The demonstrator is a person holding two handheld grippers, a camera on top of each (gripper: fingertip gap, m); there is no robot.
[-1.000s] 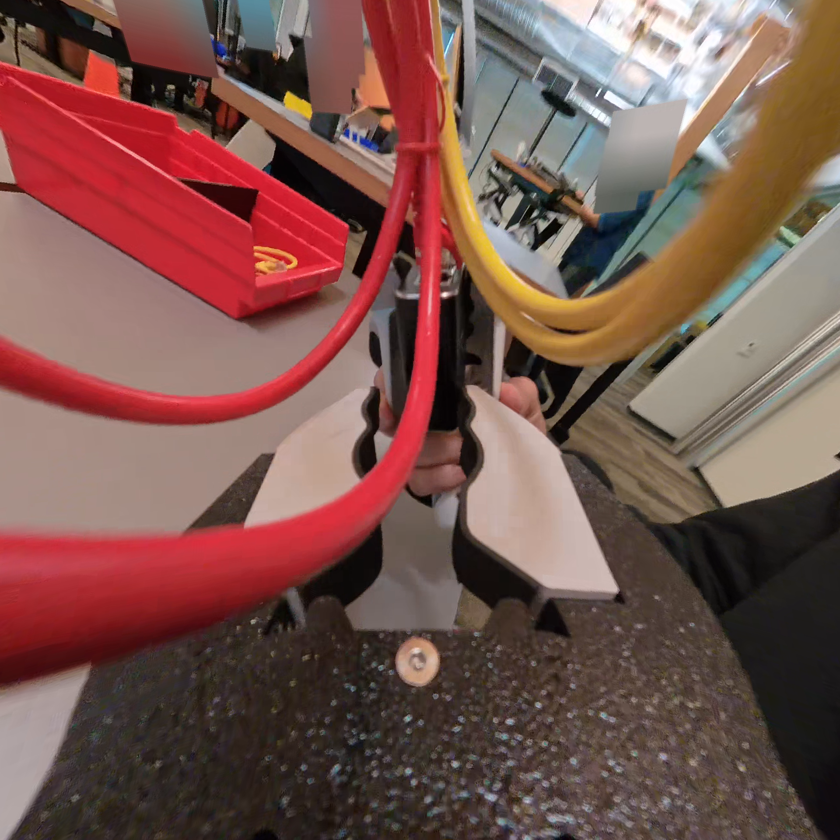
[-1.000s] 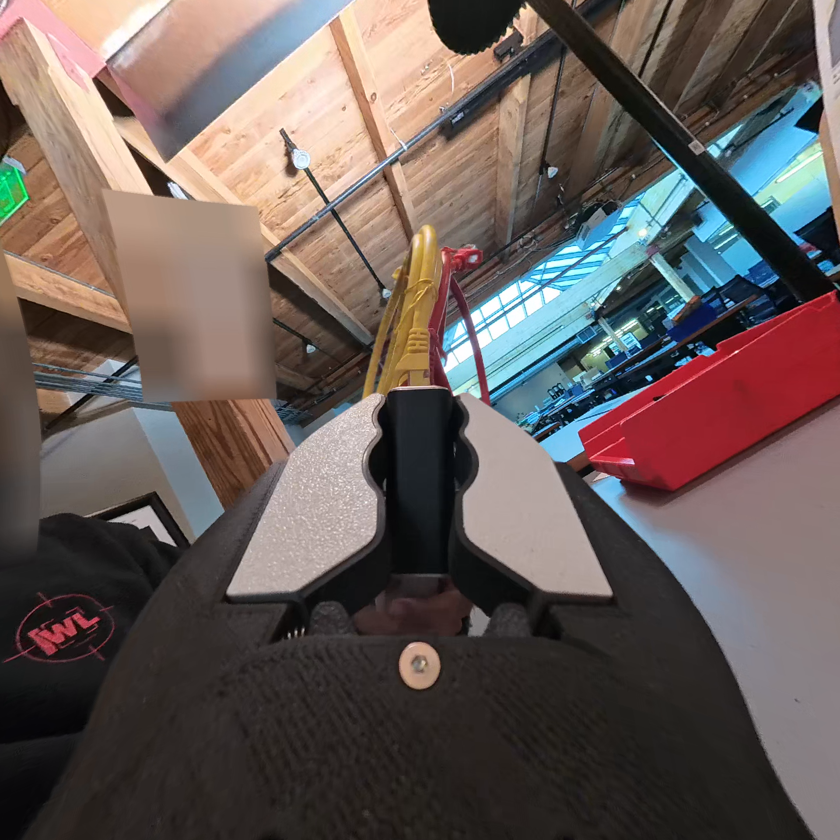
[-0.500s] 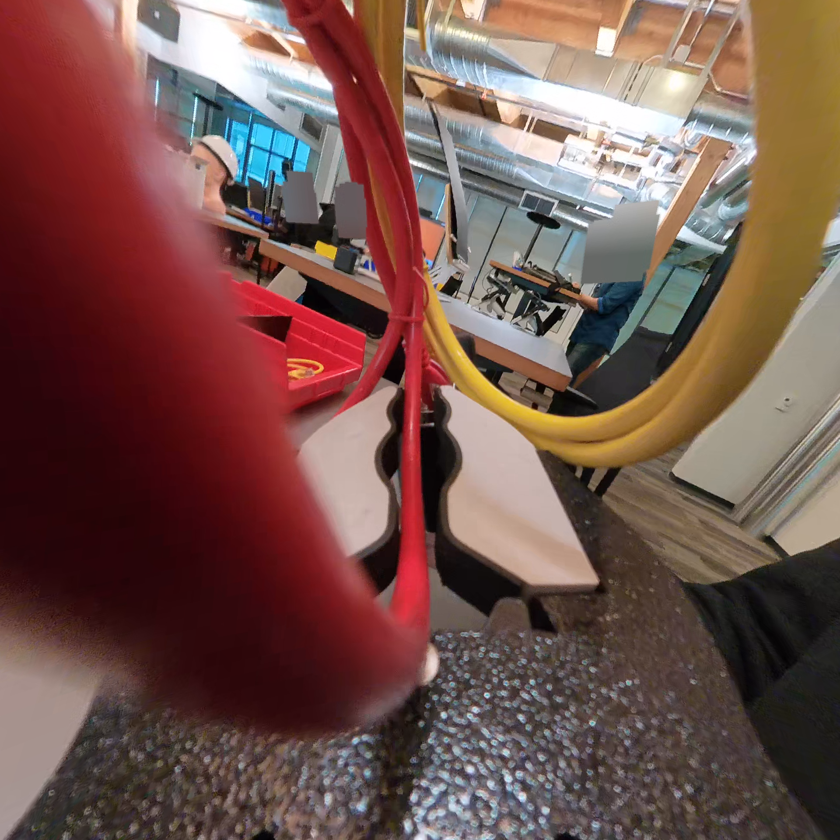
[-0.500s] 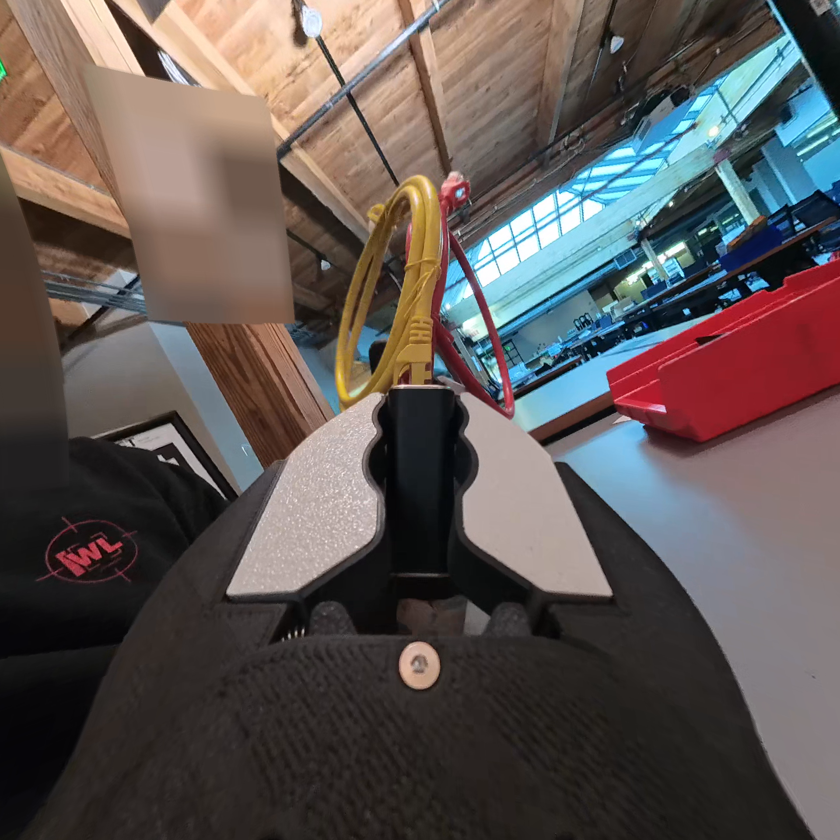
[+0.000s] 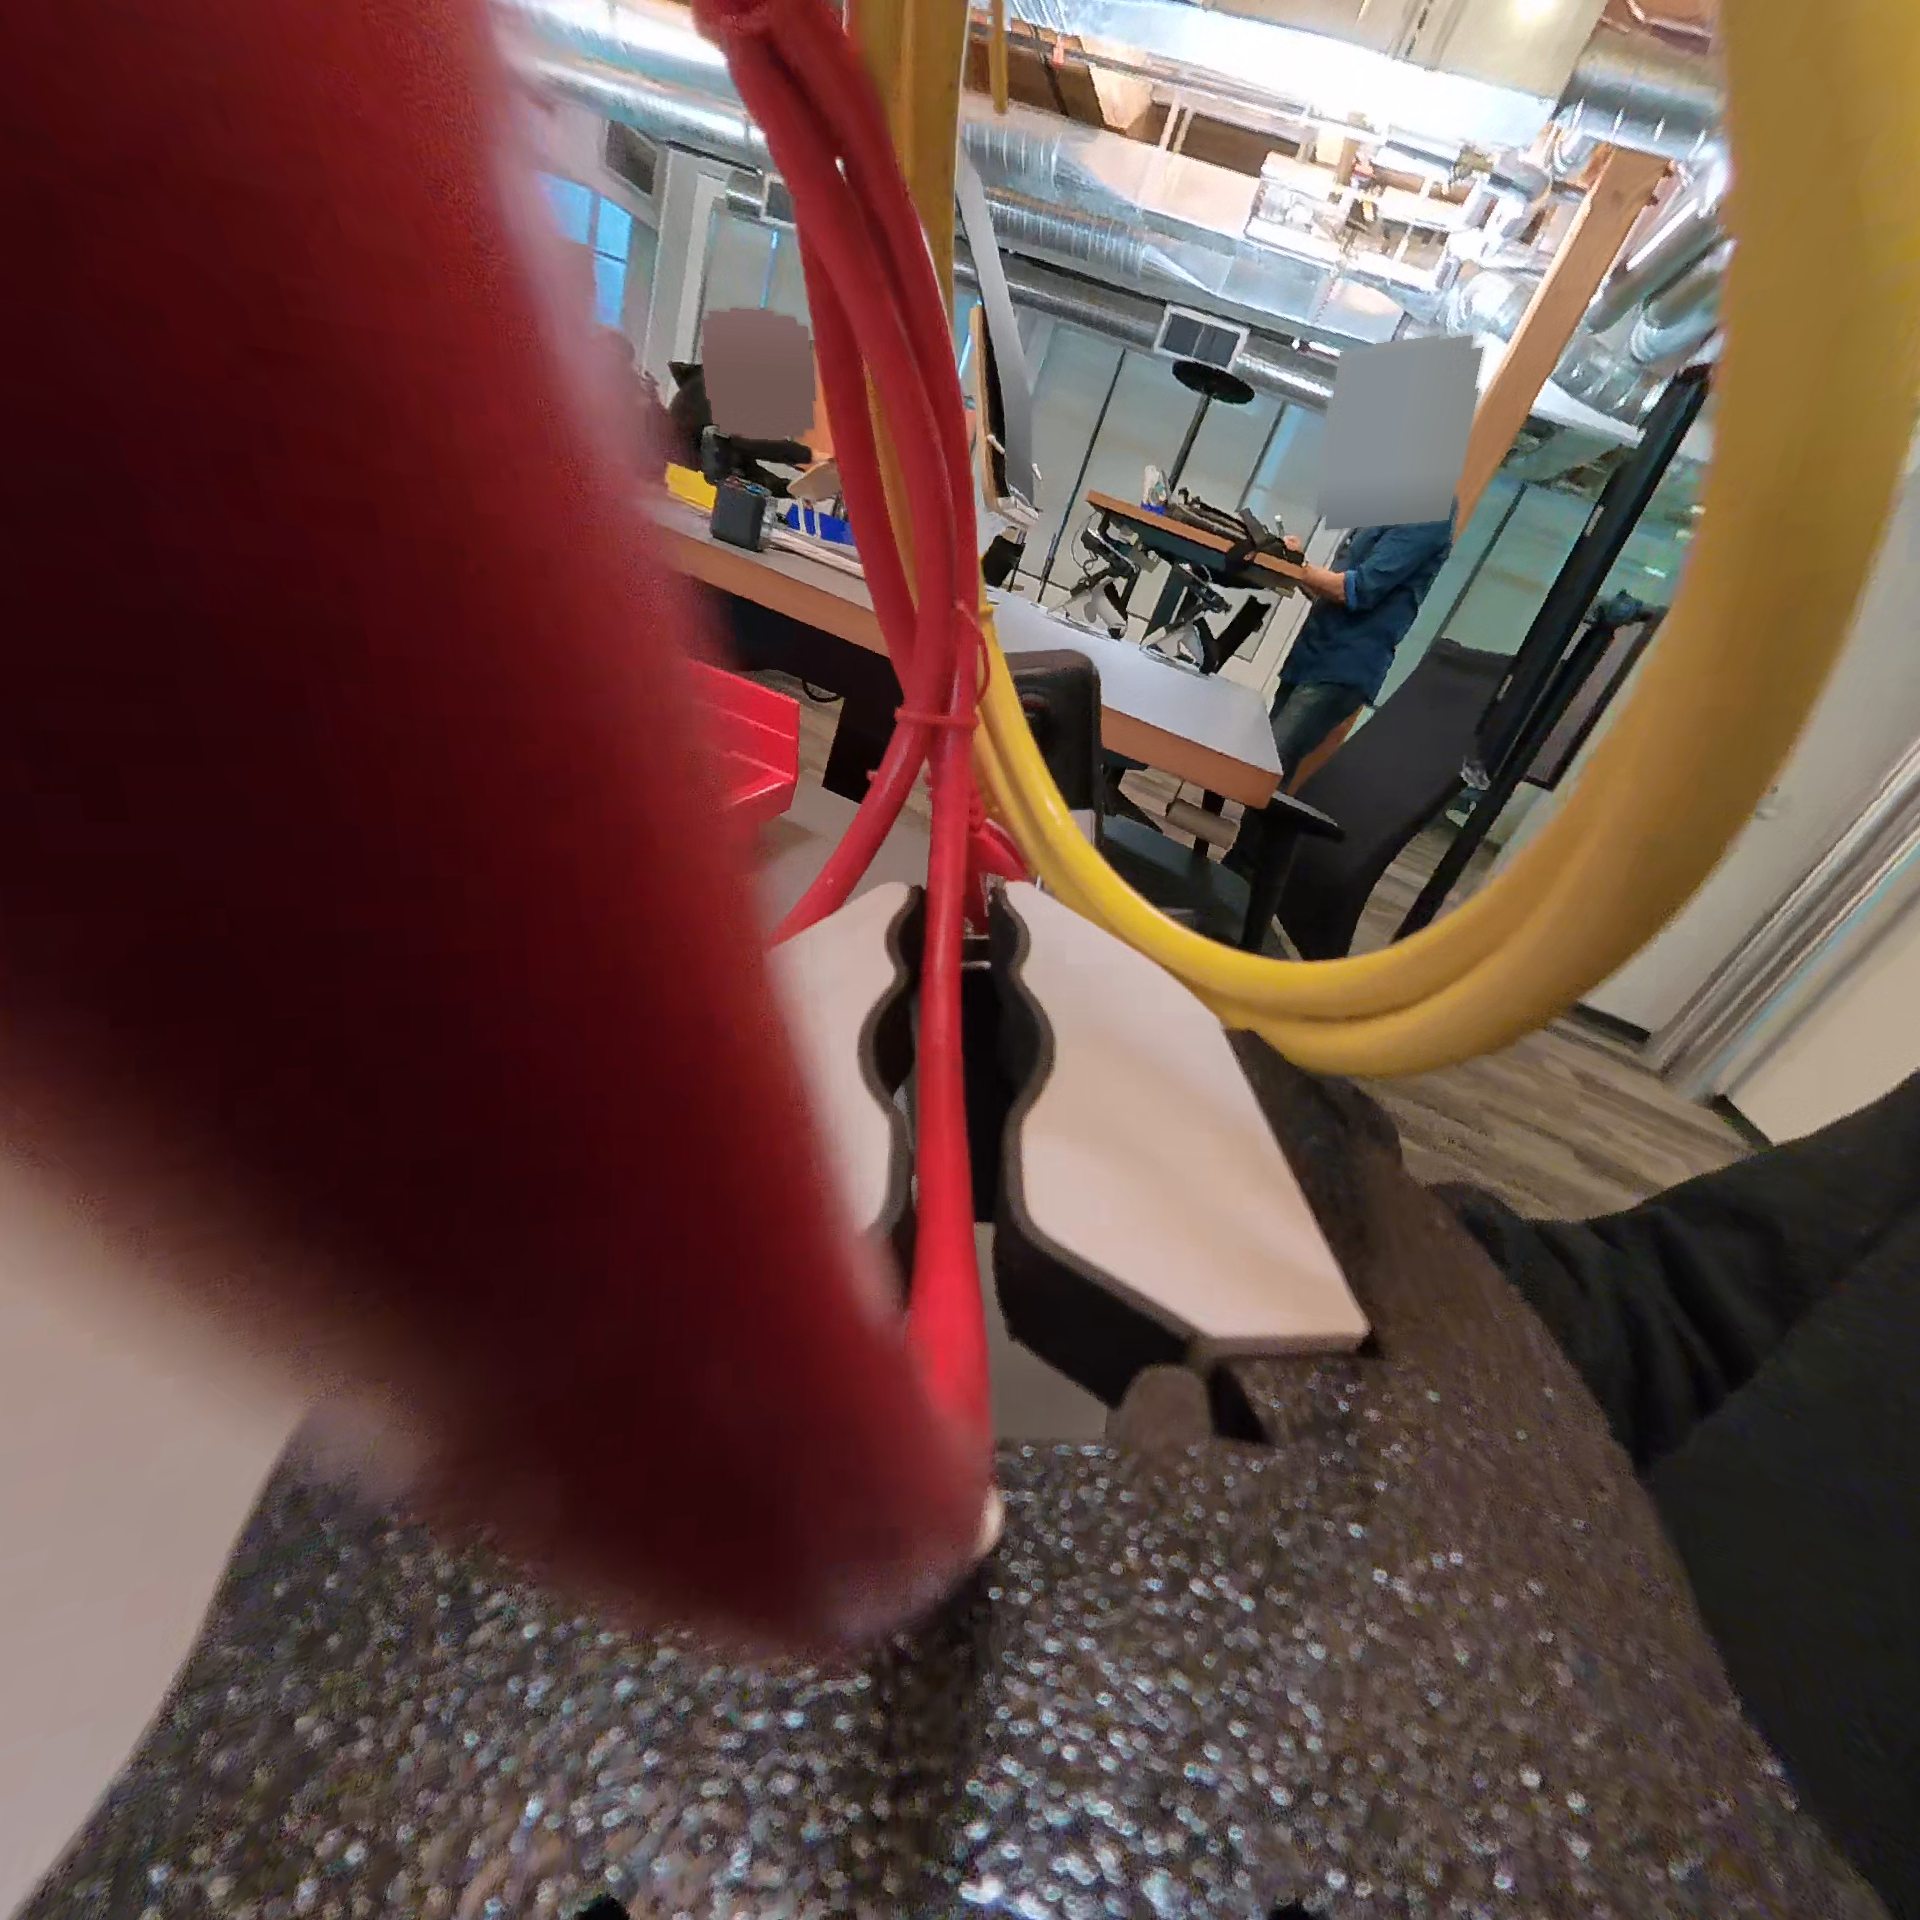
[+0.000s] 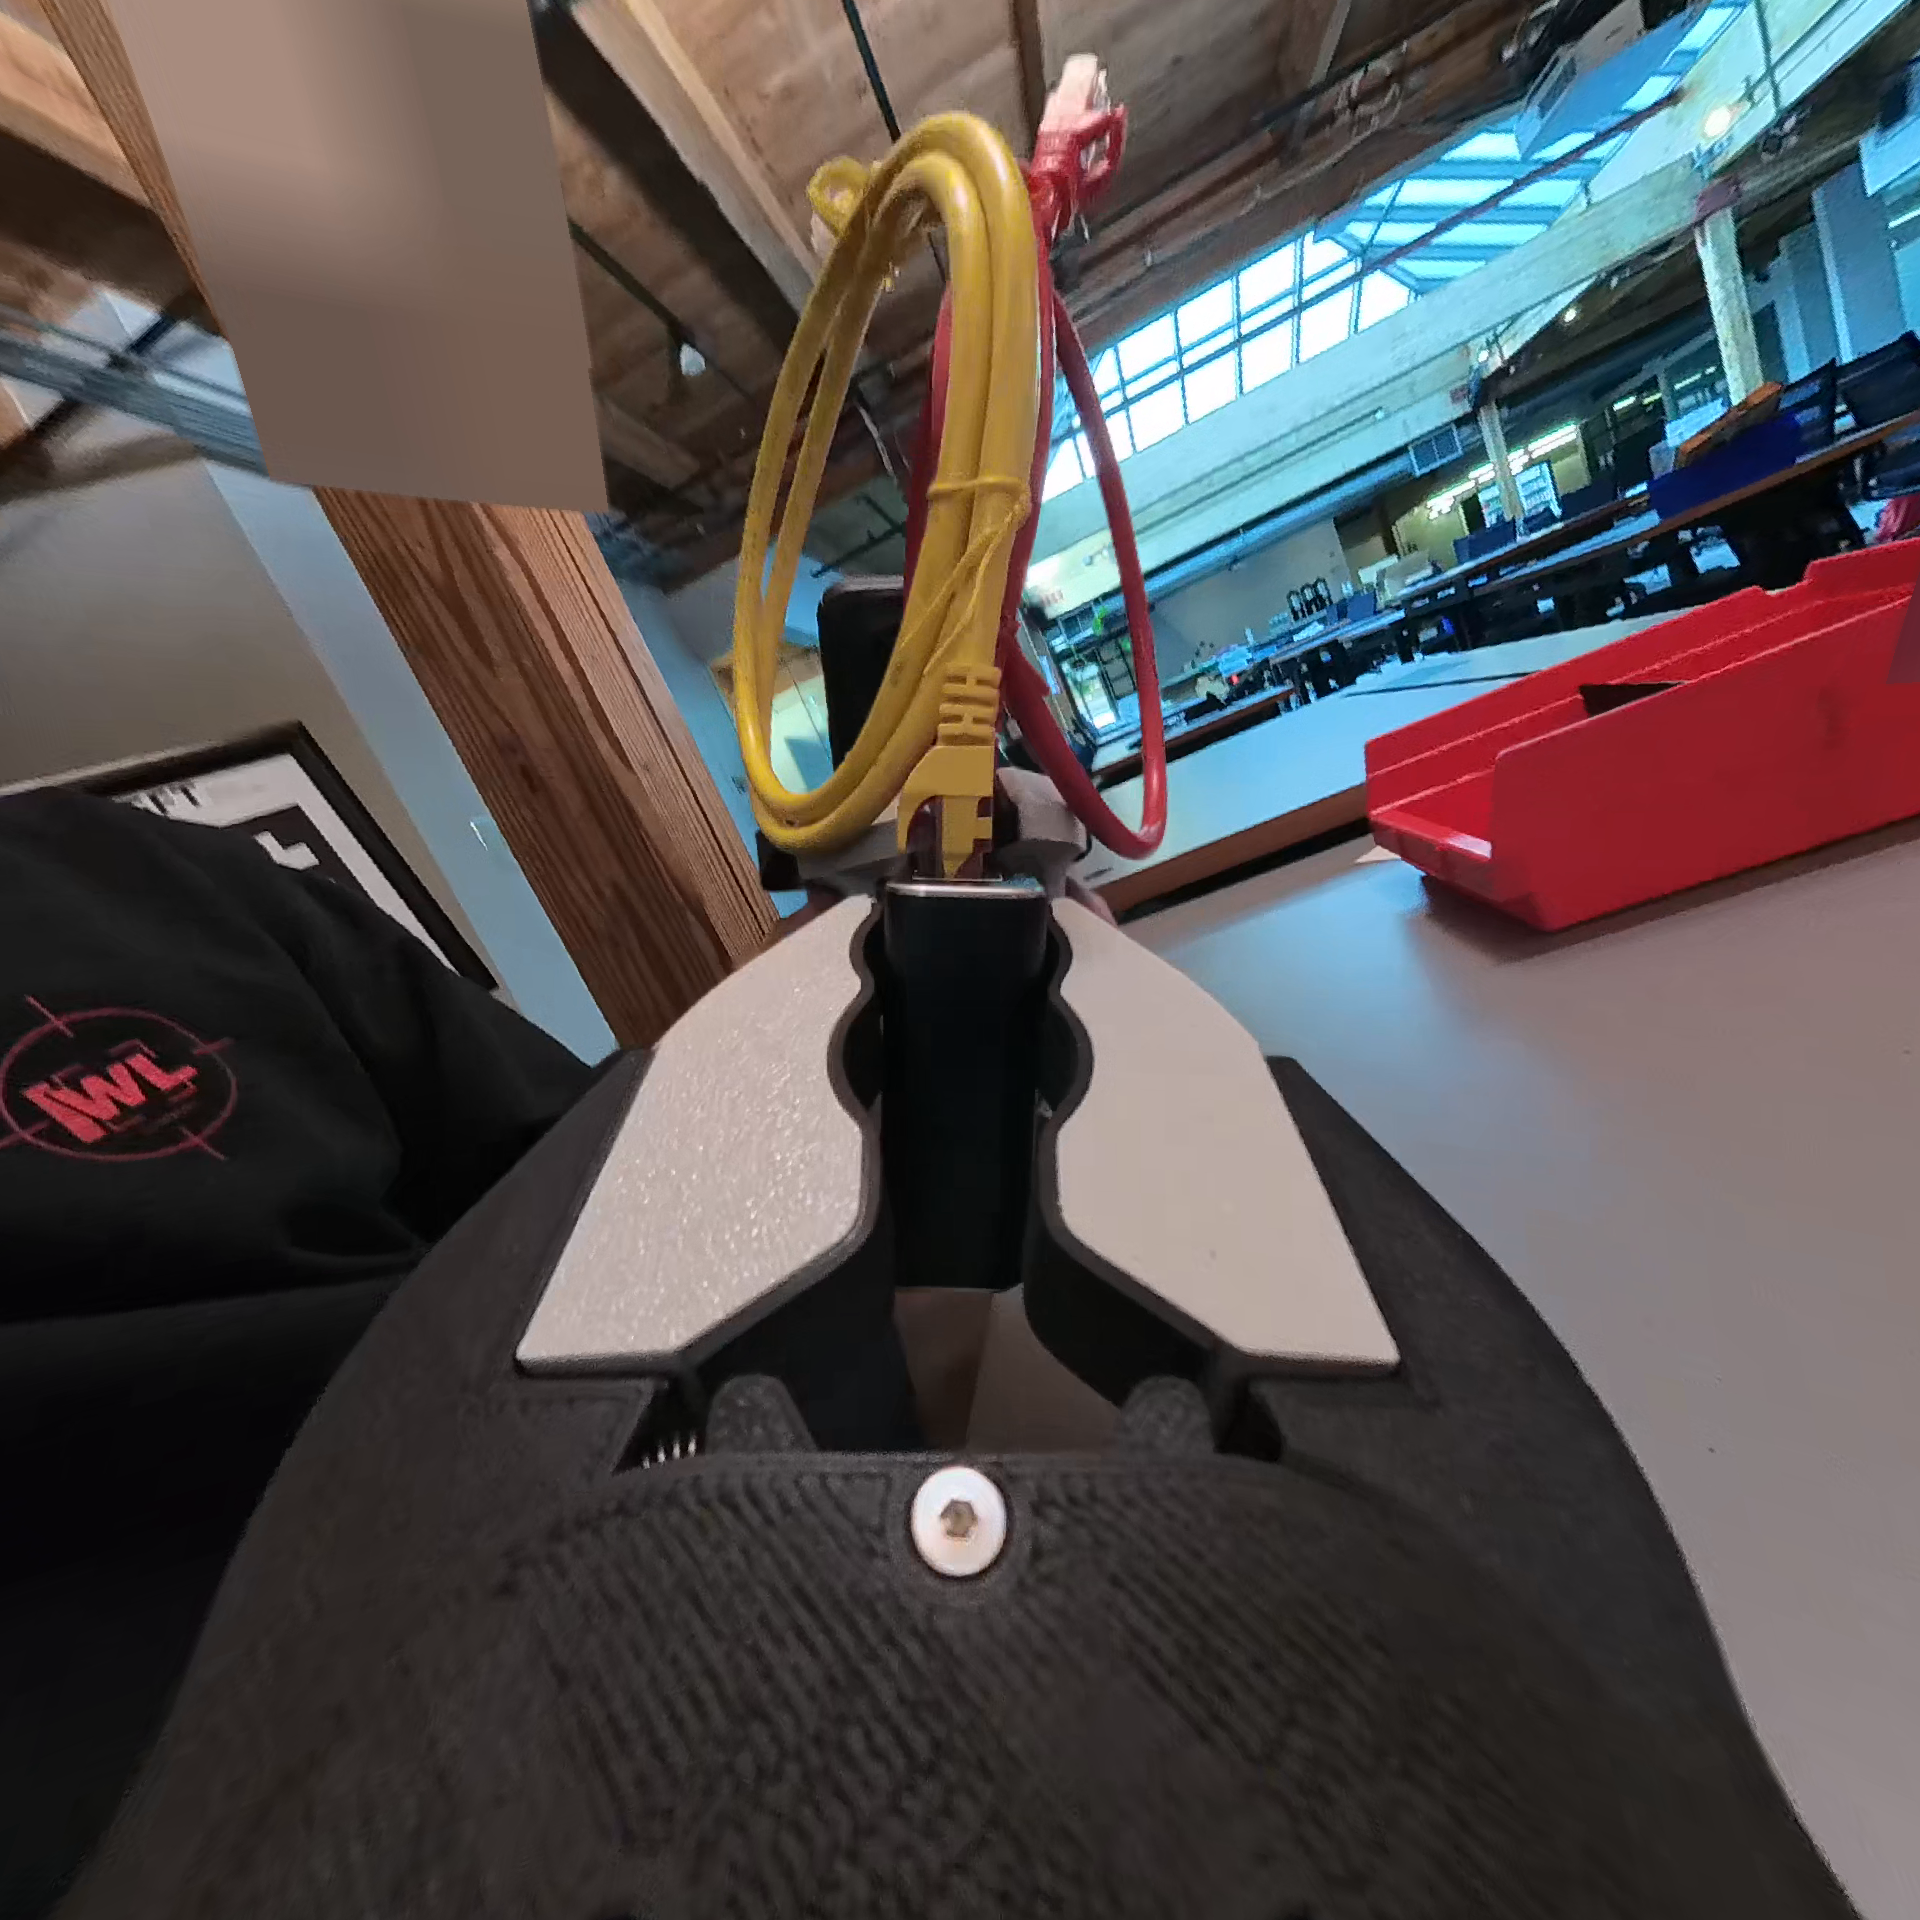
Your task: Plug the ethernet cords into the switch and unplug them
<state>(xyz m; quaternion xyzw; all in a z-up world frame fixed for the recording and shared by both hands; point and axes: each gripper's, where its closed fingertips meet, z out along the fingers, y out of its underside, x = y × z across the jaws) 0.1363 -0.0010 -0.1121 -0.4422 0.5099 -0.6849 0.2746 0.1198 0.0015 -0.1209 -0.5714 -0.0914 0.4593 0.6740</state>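
A: What is held by the right gripper (image 6: 961, 935)?

B: A slim black box with flat, smooth sides, the switch (image 6: 961, 1081), is clamped upright between the two grey, grainy finger plates, whose inner edges are wavy. The jaws are closed to the width of the box. The body behind them is a coarse, ribbed black plastic.

A: And the cords?

B: A yellow cord (image 6: 894, 488), round and glossy, is coiled into a loop and bound with a thin tie; its ribbed yellow plug is seated in the top end of the switch. A red cord (image 6: 1127, 582) is looped just behind it, with one red plug standing free above the coils.

A: What is shown by the left wrist view?

B: The red cord (image 5: 940, 582) is seen running down through the narrow gap between the pale, smooth plates of the left gripper (image 5: 961, 935). The left plate is largely hidden by a blurred red loop close to the lens, so whether the cord is pinched cannot be told. The yellow cord (image 5: 1299, 987) is draped in a curve over the right plate. The gripper body is speckled and glittery.

A: What lies around them?

B: A matte grey table (image 6: 1558, 1143) is seen, with a red plastic bin (image 6: 1621, 790) resting on it well apart from the switch.
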